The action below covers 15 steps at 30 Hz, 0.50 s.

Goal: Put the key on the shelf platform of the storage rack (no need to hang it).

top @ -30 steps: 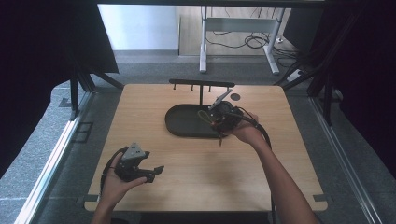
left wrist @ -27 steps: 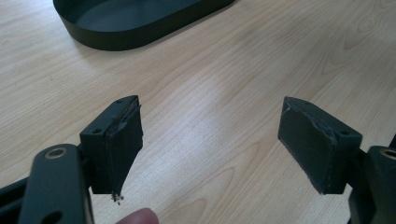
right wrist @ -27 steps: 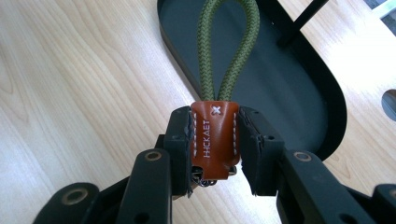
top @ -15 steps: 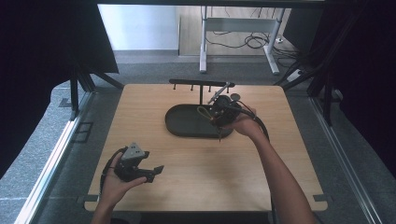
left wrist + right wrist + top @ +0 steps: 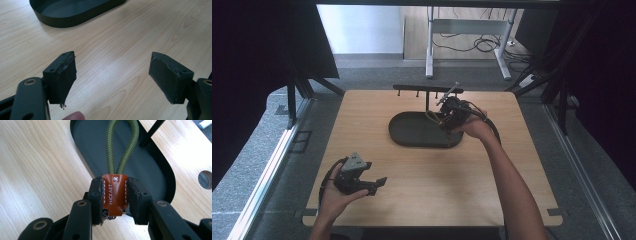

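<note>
Rope loop (image 5: 121, 147) with a brown leather tag (image 5: 115, 195) sits clenched in our right gripper (image 5: 115, 197), up over the black tray (image 5: 412, 131) on the bench (image 5: 427, 195). Our left gripper (image 5: 112, 77) is wide open near the front edge and holds nothing.

Right gripper (image 5: 115, 197): its two black jaws rise from the bottom edge, closed on a brown leather tab.
Leather tab (image 5: 115, 195): upright between the pads, white stitching down both sides, a stitched cross at the top, small pale lettering along its middle.
Green cord (image 5: 122, 145): a braided loop rising out of the tab's top.
Black oval tray (image 5: 160, 157): behind the loop.
Wooden table (image 5: 37, 165): pale, beneath the tray.
</note>
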{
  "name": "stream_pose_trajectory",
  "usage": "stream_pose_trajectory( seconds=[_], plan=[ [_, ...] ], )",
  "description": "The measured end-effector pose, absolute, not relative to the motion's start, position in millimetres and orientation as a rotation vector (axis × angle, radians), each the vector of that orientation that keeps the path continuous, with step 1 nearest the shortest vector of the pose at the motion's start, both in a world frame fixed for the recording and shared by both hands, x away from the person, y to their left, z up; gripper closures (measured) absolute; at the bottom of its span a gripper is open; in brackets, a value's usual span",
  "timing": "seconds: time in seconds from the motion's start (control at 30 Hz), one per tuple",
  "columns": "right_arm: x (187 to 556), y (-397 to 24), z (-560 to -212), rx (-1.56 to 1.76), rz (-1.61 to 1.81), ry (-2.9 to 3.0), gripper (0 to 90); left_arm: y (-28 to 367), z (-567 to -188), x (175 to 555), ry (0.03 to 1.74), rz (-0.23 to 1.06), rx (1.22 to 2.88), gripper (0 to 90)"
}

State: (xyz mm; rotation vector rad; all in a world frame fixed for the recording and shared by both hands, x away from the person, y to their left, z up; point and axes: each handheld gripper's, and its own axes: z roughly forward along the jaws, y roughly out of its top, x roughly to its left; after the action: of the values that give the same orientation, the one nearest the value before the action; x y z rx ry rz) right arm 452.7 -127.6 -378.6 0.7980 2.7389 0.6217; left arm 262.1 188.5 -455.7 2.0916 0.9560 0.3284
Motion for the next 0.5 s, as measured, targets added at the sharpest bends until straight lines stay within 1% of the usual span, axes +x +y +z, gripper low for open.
stream_pose_trajectory(
  seconds=[0.5],
  plan=[
    [468.0, -122.0, -383.3, 0.795, 0.606, 2.753, 66.0, 191.4, -454.4, 261.8, 0.957, 0.329, 2.088, 22.3]
  ],
)
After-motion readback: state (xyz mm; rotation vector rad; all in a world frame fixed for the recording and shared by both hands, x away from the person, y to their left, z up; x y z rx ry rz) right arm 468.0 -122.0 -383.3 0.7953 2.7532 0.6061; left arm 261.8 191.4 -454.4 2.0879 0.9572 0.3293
